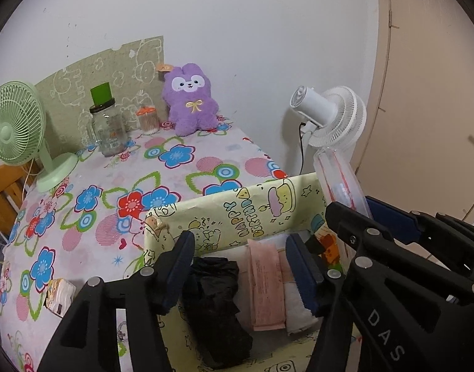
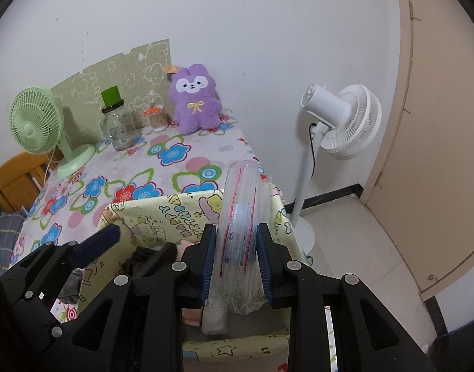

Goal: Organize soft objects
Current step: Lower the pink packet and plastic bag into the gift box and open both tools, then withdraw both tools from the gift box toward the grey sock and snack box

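A yellow-green "Happy Birthday" paper box (image 1: 237,214) (image 2: 162,217) stands at the near right corner of the floral-cloth table (image 1: 91,226). Inside it lie a black bundle (image 1: 218,303), a pink folded cloth (image 1: 264,288) and a white folded cloth (image 1: 299,310). My left gripper (image 1: 241,269) (image 2: 128,251) hangs open over the box, its pads touching nothing. My right gripper (image 2: 237,260) is shut on a clear plastic roll with red stripes (image 2: 241,204) (image 1: 336,179), held upright at the box's right side. A purple plush rabbit (image 1: 190,99) (image 2: 196,99) sits by the back wall.
On the table stand a green desk fan (image 1: 13,130), a glass jar with a green cap (image 1: 108,127) and a cotton-swab pot (image 1: 148,121). A small tissue pack (image 1: 58,297) lies near the left front. A white floor fan (image 2: 345,121) and a beige door (image 2: 438,124) are to the right.
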